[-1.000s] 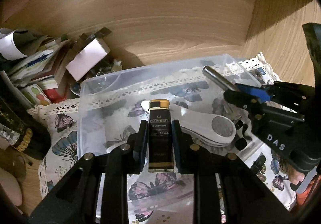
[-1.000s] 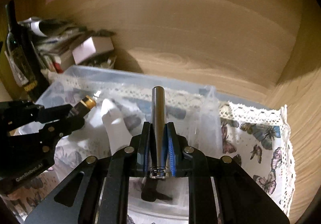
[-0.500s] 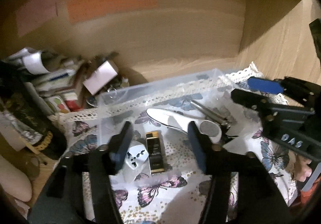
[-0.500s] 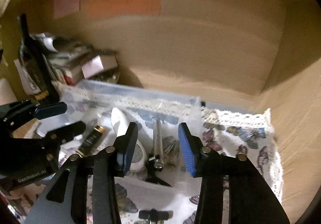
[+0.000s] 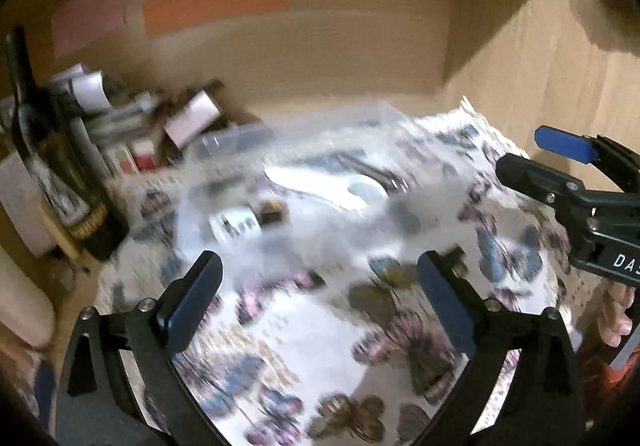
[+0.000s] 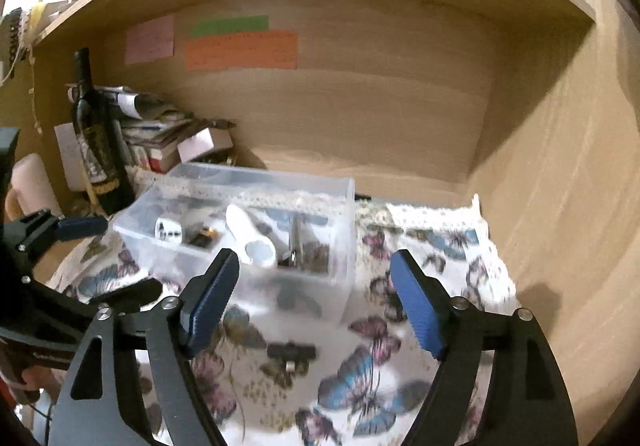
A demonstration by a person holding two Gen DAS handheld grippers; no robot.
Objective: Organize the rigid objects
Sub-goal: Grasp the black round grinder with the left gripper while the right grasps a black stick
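Both claws are spread wide and hold nothing: the left claw (image 5: 316,294) and the right claw (image 6: 316,300) hang above the butterfly cloth (image 6: 420,246) on the counter. A clear bin (image 6: 240,182) sits on the cloth toward the counter's back left. In it lie a white adapter (image 6: 169,230), a black-and-gold lighter (image 6: 203,235), a white handle (image 6: 250,232) and a metal rod (image 6: 296,232). A small black part (image 6: 291,352) lies on the cloth just in front of the bin. A dark bottle (image 6: 94,134) stands at the back left corner.

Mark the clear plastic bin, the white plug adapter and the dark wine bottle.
clear plastic bin (image 6: 240,270): right wrist view, front wall.
white plug adapter (image 6: 169,232): right wrist view, socket face.
dark wine bottle (image 6: 94,134): right wrist view, body.
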